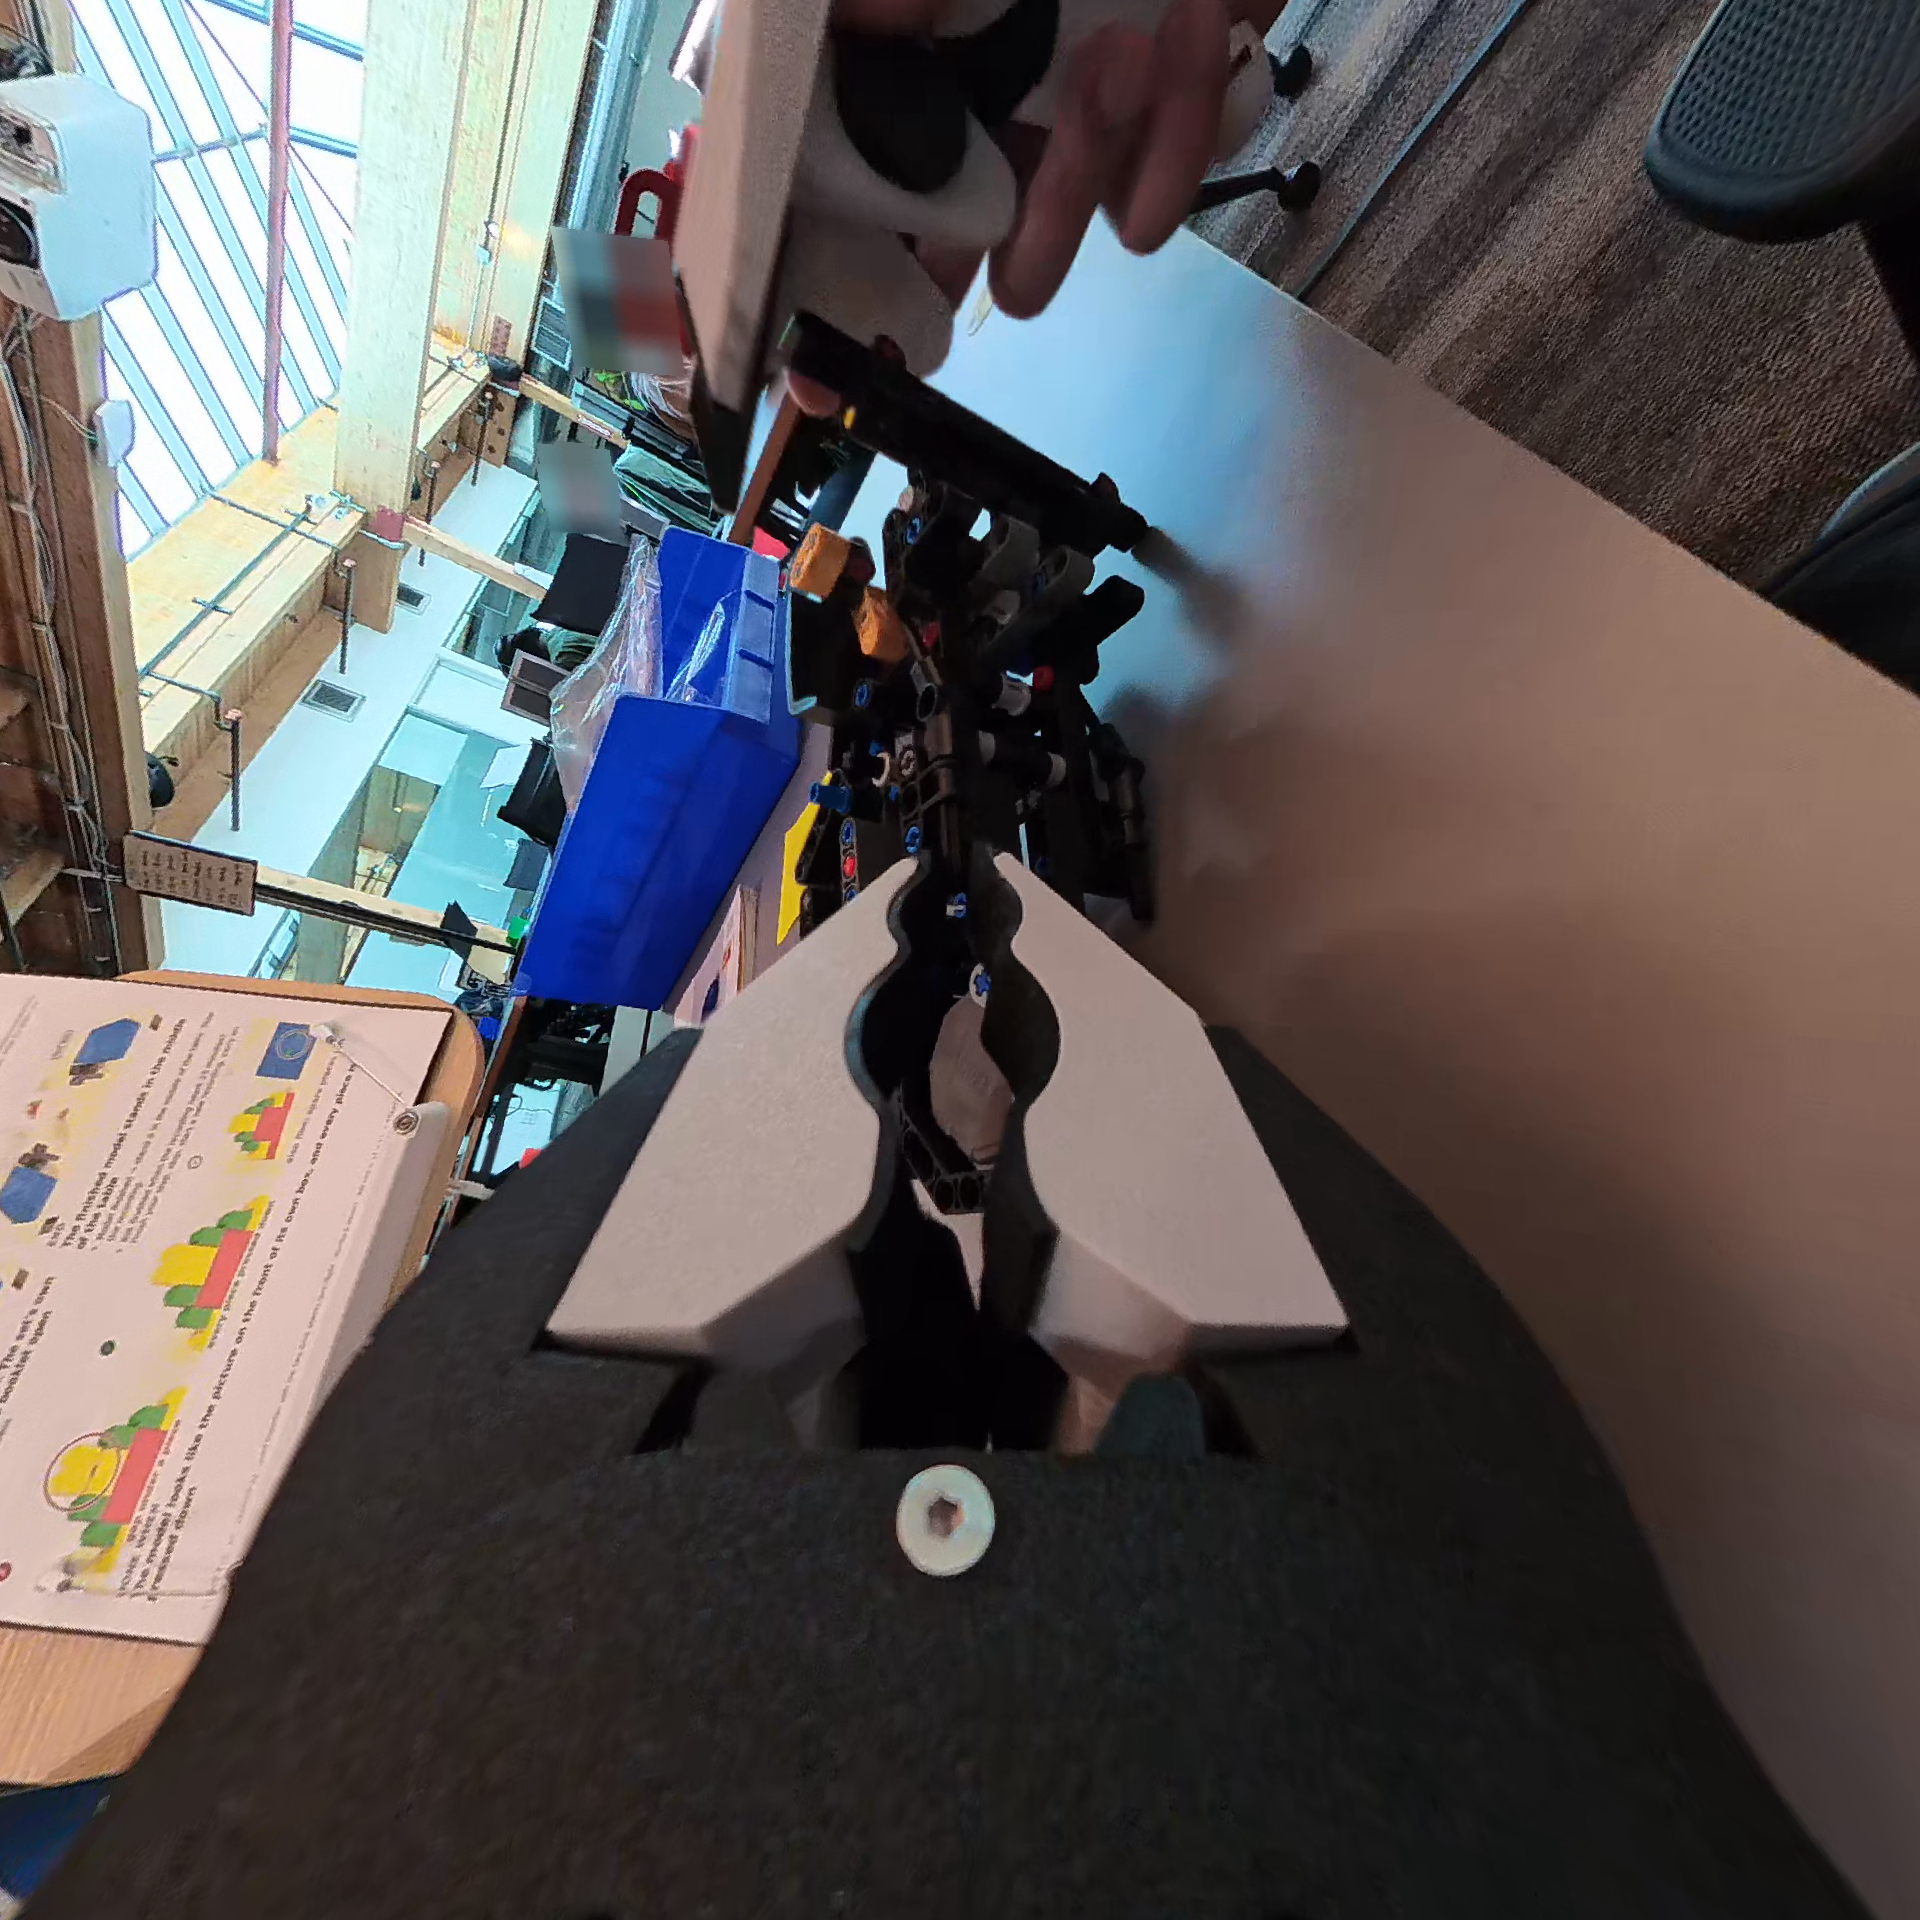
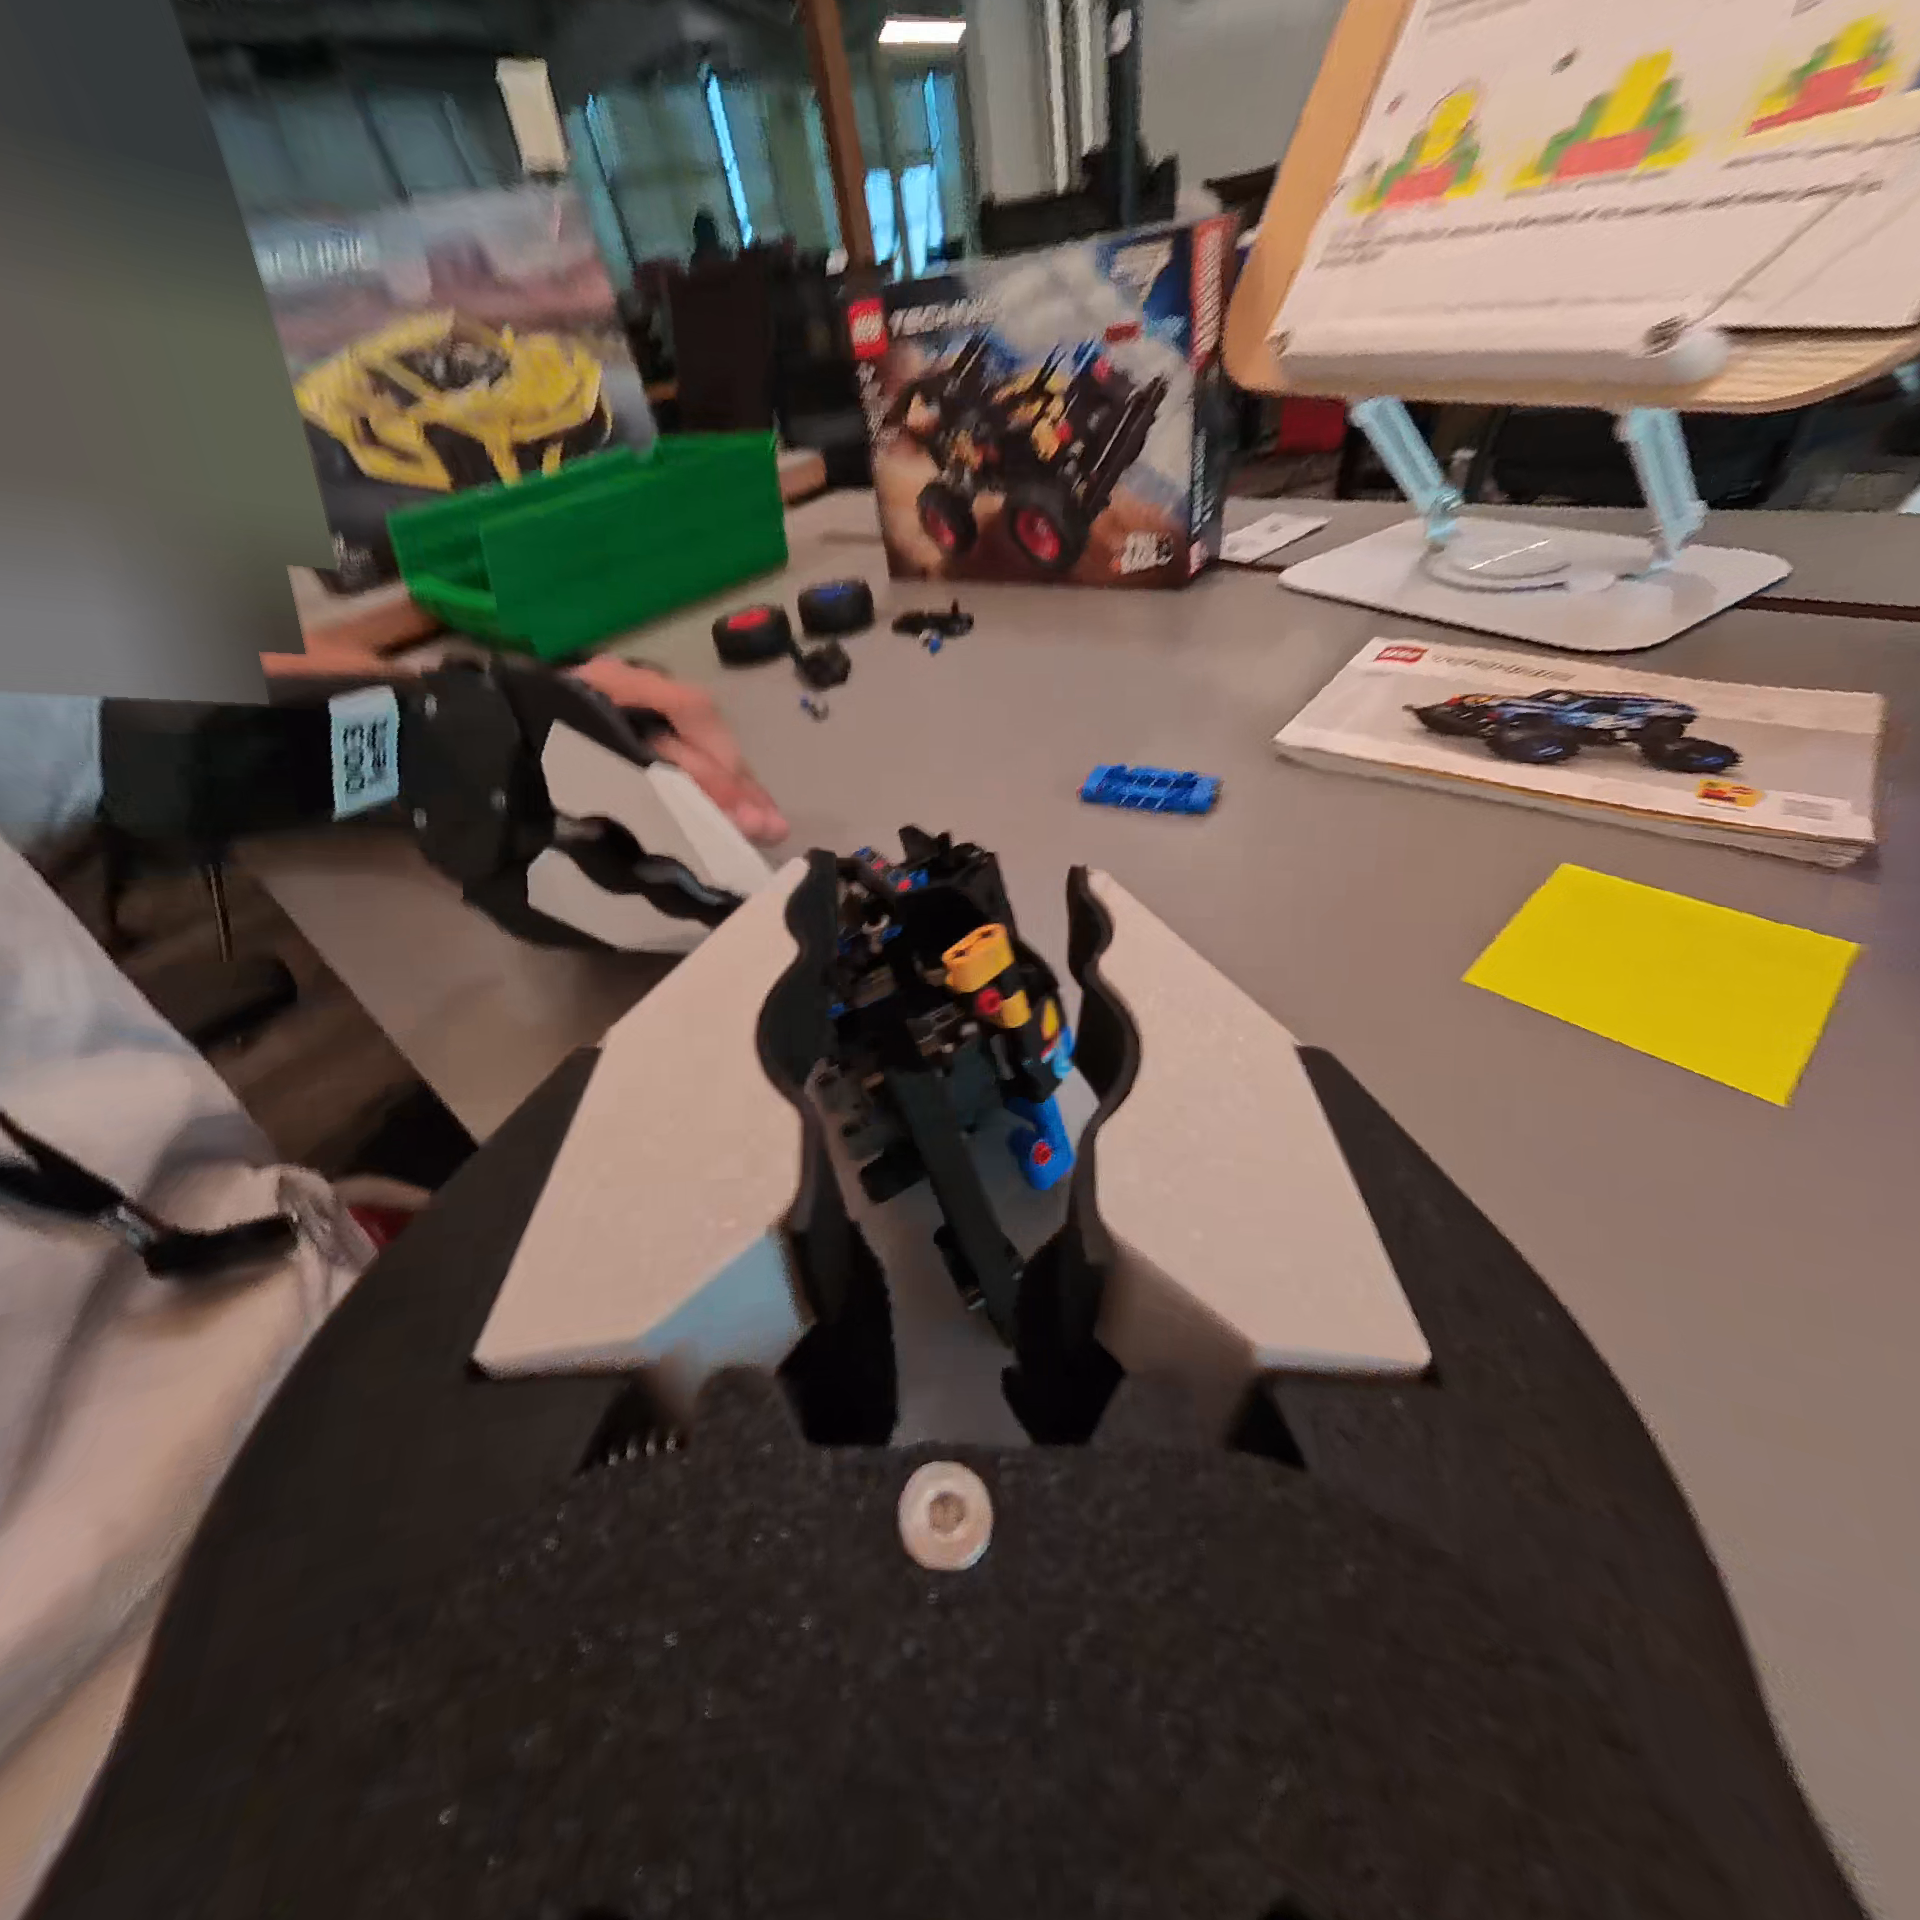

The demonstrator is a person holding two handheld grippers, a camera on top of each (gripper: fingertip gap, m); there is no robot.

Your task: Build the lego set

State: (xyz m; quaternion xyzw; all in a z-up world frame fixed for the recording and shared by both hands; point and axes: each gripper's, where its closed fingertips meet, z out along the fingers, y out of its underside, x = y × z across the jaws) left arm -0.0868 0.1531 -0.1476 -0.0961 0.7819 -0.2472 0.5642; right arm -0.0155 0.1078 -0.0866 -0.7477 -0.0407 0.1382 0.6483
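— Where do we see the black brick model (image 2: 935, 1049)?

— Above the desk (image 2: 1455, 1195), between both grippers. Our left gripper (image 1: 956, 935) pinches its frame tight; the right gripper (image 2: 940, 925) fingers straddle it, spread (contact unclear).

— Nearby?

— A blue brick (image 2: 1148, 787) beyond the model.

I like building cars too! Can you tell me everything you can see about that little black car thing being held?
The black brick model is a half-built chassis of plastic beams with blue pins, red dots, grey connectors and an orange-yellow piece near its top. It has no wheels on. It stands on end over the grey table. The right hand-held gripper surrounds it, and the left hand-held gripper pinches a black beam.
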